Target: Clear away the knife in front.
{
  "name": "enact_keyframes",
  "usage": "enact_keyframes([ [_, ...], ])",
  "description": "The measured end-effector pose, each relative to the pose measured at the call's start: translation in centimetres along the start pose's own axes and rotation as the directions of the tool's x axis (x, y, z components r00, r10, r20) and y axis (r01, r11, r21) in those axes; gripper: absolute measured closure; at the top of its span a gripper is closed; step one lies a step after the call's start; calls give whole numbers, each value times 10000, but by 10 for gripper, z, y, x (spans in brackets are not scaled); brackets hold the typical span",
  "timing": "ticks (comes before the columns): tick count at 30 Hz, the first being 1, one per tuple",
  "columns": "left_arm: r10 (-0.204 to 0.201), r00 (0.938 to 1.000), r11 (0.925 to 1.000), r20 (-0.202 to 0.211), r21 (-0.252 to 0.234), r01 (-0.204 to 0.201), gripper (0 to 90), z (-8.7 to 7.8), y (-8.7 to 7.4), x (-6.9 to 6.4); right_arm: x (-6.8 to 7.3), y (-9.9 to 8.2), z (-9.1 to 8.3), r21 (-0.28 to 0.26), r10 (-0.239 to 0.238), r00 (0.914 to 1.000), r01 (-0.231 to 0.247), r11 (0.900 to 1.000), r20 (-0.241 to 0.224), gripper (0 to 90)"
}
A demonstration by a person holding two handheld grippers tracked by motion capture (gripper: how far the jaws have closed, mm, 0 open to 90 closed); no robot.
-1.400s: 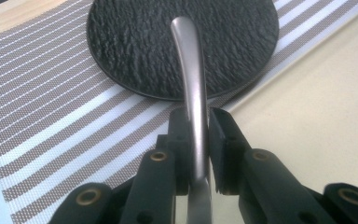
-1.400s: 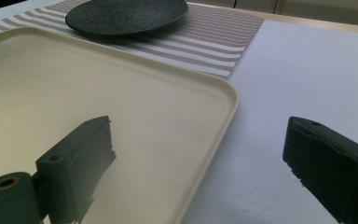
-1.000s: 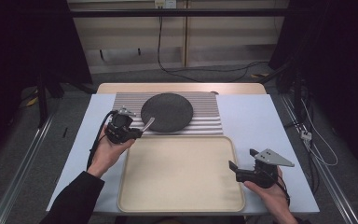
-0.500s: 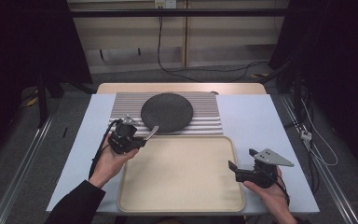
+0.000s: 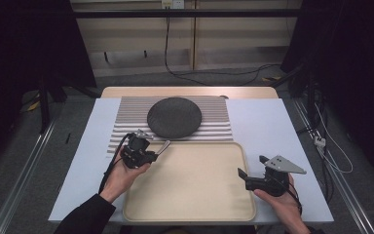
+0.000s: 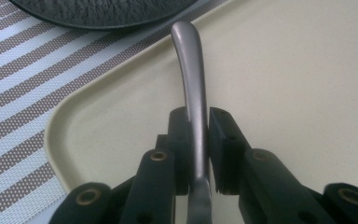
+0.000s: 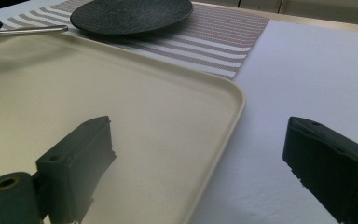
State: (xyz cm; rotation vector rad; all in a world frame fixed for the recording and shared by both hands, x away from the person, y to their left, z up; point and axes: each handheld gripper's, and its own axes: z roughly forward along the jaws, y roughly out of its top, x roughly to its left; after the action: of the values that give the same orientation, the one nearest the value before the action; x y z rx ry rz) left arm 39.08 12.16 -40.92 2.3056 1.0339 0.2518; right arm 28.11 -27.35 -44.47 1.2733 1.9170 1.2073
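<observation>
My left gripper (image 5: 152, 151) (image 6: 198, 122) is shut on the thin handle of a metal utensil (image 5: 163, 146) (image 6: 189, 60), whose end sticks out past the pads. It hovers over the far left corner of the beige tray (image 5: 190, 183) (image 6: 284, 93), just in front of the dark round plate (image 5: 174, 117) (image 6: 98, 11). The utensil's other end is hidden behind the jaws. My right gripper (image 5: 251, 165) (image 7: 200, 144) stands open with nothing between its jaws, straddling the tray's right rim (image 7: 235, 107). From the right gripper view, the utensil (image 7: 32, 29) reaches in at the far left.
The plate rests on a striped placemat (image 5: 126, 122) (image 7: 223, 42) at the back of the white table cover (image 5: 268, 122) (image 7: 317, 74). The tray holds nothing. Bare white surface lies right of the tray.
My left hand has carried the utensil nearer and slightly right, from the placemat's front left edge to the tray's far left corner. The right hand has stayed put.
</observation>
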Motion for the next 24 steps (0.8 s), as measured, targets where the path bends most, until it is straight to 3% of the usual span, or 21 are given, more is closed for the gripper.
enact_keyframes([
  [5, 10, 9998, 9997, 177, 256, -14, 798, 6, -2, -3, 0, 0, 0, 3, -6, 10000, 6, 10000, -11, 82],
  [17, 357, 9993, 9967, 90, 733, -362, 798, 21, -2, -9, 0, 0, 0, 37, -41, 10000, 41, 10000, -37, 83],
  [24, 245, 9995, 9949, 183, 977, -262, 798, 29, -2, -12, 0, 0, 0, 35, -30, 10000, 31, 10000, -46, 84],
])
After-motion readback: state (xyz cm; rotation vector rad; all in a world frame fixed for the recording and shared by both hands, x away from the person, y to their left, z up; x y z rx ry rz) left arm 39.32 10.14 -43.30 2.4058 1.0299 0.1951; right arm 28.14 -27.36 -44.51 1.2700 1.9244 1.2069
